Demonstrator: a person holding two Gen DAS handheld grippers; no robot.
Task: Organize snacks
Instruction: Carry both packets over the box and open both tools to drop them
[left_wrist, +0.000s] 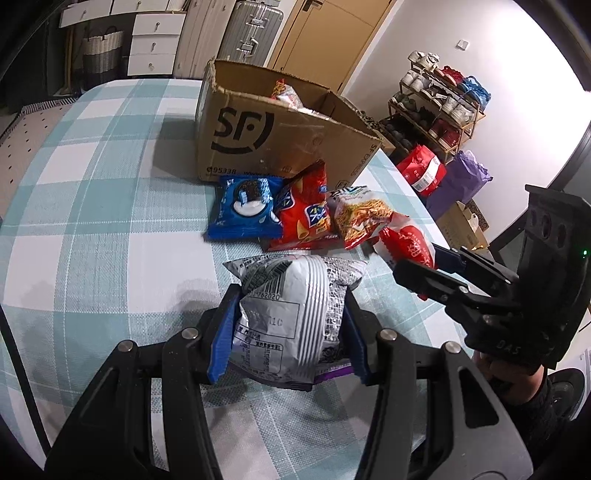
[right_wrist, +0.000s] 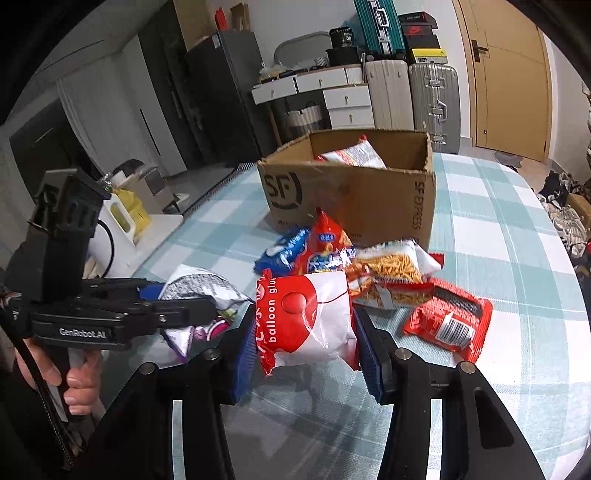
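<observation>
The left gripper (left_wrist: 291, 325) has its blue-padded fingers (left_wrist: 221, 339) clamped on a silver packet (left_wrist: 291, 314), one pad on each side, with the barcode face toward the camera. The packet is lifted clear of the checked cloth on the bench (left_wrist: 92, 221); its shadow falls on the cloth below it. In the right wrist view the same packet (right_wrist: 199, 284) shows beyond the left gripper (right_wrist: 184, 310), which a hand (right_wrist: 74, 376) holds by the grip.

The right gripper (right_wrist: 303, 332) has its fingers (right_wrist: 245, 350) clamped on a red and white bag (right_wrist: 310, 317) printed "balloon", also raised off the cloth. In the left wrist view this bag (left_wrist: 410, 243) sticks out past the fingers of the right gripper (left_wrist: 424, 269) at the right.

Between the grippers and the box (left_wrist: 280, 129) lies a row of snacks on the cloth: a blue cookie pack (left_wrist: 243, 206), a red chip bag (left_wrist: 306, 210) just beside it and overlapping its edge, and a noodle-snack bag (left_wrist: 362, 218) to the right of that. The right wrist view adds a flat red packet (right_wrist: 450, 317) lying barcode up, near the noodle-snack bag (right_wrist: 391, 266).

The cardboard box (right_wrist: 354, 192) stands open on the bench behind the row, marked "SF", and one red and white bag (right_wrist: 354, 153) leans inside it against the far wall.
</observation>
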